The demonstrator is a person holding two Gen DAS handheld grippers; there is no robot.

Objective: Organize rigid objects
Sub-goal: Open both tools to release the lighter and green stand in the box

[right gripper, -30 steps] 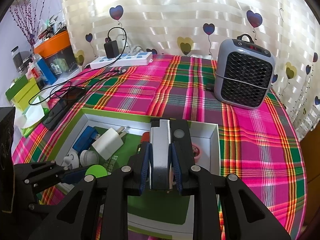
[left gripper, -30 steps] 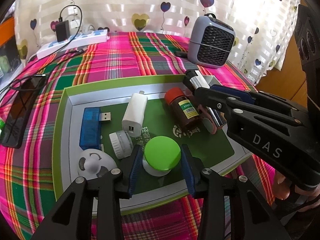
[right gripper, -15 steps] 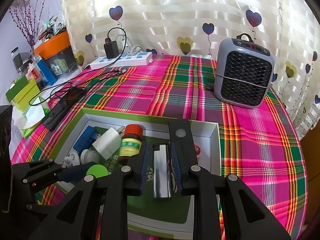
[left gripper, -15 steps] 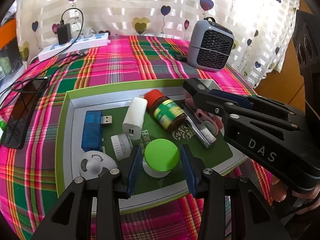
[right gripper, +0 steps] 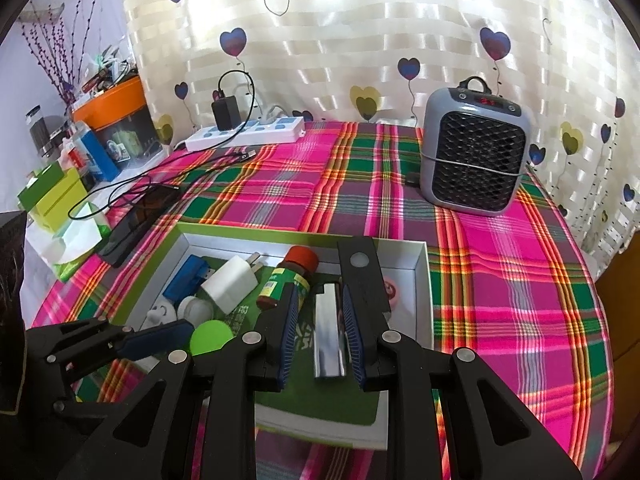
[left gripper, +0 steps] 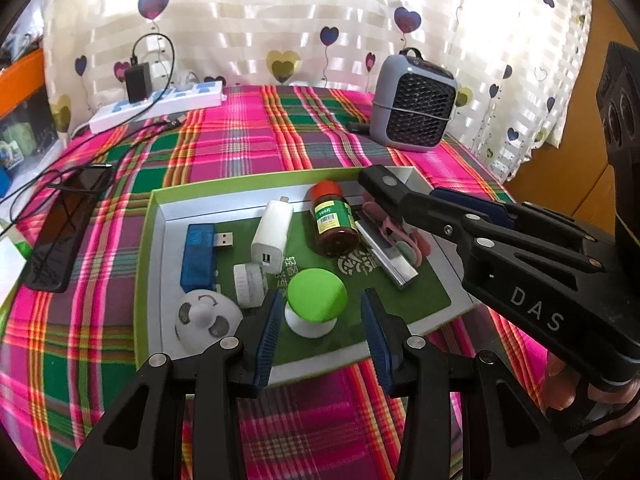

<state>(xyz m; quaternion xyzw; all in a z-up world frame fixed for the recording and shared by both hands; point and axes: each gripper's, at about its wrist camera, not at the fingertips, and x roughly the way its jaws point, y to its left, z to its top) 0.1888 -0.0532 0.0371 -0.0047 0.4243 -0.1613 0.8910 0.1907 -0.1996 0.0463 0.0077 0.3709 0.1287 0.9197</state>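
Counter (left gripper: 240, 148): covered with a pink and green checked cloth; it carried everything below.
Tray (left gripper: 144, 264): a shallow box with a green rim and a green mat inside, at the near side of the counter.
Heater (left gripper: 414, 108): grey, upright, behind the tray and well apart from it.
Left gripper (left gripper: 321, 300): jaws stood wide open on both sides of the green-lidded jar, and neither pad touched it.
Right gripper (right gripper: 320, 290): jaws were only a little apart over the right part of the tray, with the silver bar between them; a thin gap showed on the bar's left side, so it had hold of nothing.
Green-lidded jar (left gripper: 314, 308): white, upright on the mat, near the front wall of the tray.
Brown bottle (left gripper: 334, 224): red cap, lying on the mat just left of the silver bar.
Silver bar (right gripper: 329, 340): lay flat on the mat, lengthwise between the right gripper's pads.
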